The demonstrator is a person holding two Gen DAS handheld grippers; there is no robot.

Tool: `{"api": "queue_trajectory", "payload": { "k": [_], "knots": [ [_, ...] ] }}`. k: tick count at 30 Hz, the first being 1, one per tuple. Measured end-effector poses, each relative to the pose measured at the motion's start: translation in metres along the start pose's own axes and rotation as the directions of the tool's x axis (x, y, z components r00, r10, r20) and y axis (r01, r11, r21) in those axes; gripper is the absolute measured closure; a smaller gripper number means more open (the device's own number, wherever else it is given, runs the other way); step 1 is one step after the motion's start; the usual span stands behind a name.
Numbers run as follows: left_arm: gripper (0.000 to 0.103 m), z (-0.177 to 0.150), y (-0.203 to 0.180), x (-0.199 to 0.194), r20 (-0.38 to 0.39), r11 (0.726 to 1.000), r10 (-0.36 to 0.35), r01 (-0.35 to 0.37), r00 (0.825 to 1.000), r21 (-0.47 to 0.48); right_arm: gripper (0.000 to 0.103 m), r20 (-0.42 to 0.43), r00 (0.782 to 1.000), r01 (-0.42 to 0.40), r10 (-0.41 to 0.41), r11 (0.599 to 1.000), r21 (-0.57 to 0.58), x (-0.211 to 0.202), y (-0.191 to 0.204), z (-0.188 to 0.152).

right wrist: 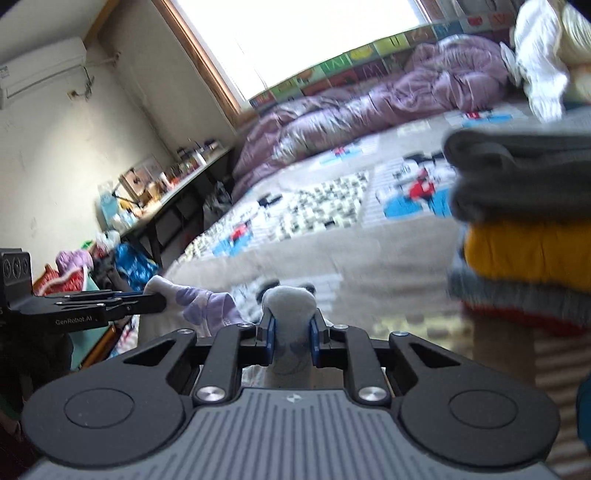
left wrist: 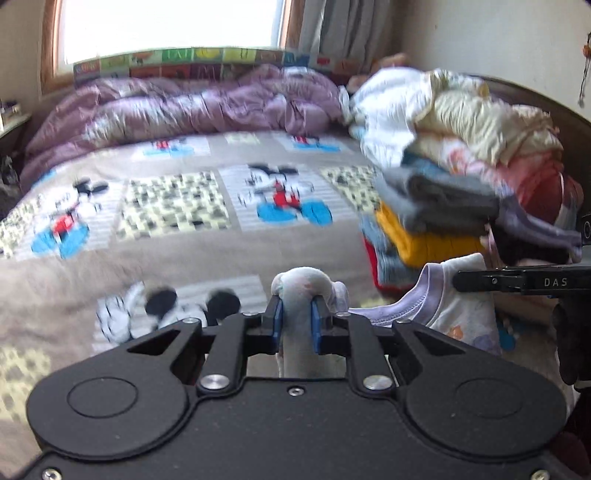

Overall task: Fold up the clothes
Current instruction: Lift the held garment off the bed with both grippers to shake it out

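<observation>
Both tongs, left gripper (left wrist: pixel 297 318) & right gripper (right wrist: pixel 291 334), clamp the pale white-lilac printed cotton garment (left wrist: pixel 458 314) at lower centre, prob. spreading it over the cartoon-print bedspread (left wrist: pixel 184 229).

A stack of folded clothes (left wrist: pixel 461 206) is piled on the bedspread (left wrist: pixel 184 251) to the right. A bunched quilt (left wrist: pixel 192 107) is heaped behind, beneath the window (left wrist: pixel 170 26). A cluttered desk (right wrist: pixel 173 184) is set left of the bed.
</observation>
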State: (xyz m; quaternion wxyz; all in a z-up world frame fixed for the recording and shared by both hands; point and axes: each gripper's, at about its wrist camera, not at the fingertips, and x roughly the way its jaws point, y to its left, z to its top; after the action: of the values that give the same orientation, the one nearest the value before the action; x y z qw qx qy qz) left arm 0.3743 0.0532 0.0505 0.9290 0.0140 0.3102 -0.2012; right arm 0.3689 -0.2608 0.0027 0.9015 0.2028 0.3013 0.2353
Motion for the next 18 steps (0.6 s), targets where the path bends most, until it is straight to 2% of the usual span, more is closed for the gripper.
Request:
{"api": "queue_trajectory", "payload": {
  "k": [5, 8, 11, 14, 17, 18],
  "knots": [
    [0.090, 0.041, 0.012, -0.009, 0.114, 0.999, 0.038, -0.034, 0.993, -0.039, 0.084, 0.085, 0.996, -0.016, 0.017, 1.000, -0.012, 0.003, 0.011, 0.049],
    [0.090, 0.061, 0.019, -0.015, 0.228, 0.996, 0.073, -0.060, 0.971, -0.059, 0.084, 0.141, 0.990, -0.014, 0.017, 1.000, -0.021, 0.003, 0.008, 0.055],
    [0.090, 0.064, 0.028, -0.020, 0.310, 0.994, 0.077, -0.049, 0.948, -0.097, 0.084, 0.195, 0.981, -0.011, 0.017, 0.999, -0.031, 0.003, 0.005, 0.060],
    [0.090, 0.049, 0.028, -0.014, 0.311, 0.995, 0.079, -0.054, 0.947, -0.088, 0.084, 0.249, 0.968, -0.008, 0.018, 0.999, -0.040, 0.003, 0.002, 0.066],
    [0.090, 0.010, 0.019, 0.000, 0.255, 0.996, 0.084, -0.077, 0.963, -0.035, 0.084, 0.298, 0.954, -0.004, 0.018, 0.999, -0.048, 0.003, -0.002, 0.069],
    [0.090, -0.006, 0.017, 0.004, 0.232, 0.997, 0.080, -0.074, 0.969, -0.035, 0.084, 0.281, 0.960, 0.001, 0.012, 0.999, -0.047, 0.005, -0.006, 0.053]
  ]
}}
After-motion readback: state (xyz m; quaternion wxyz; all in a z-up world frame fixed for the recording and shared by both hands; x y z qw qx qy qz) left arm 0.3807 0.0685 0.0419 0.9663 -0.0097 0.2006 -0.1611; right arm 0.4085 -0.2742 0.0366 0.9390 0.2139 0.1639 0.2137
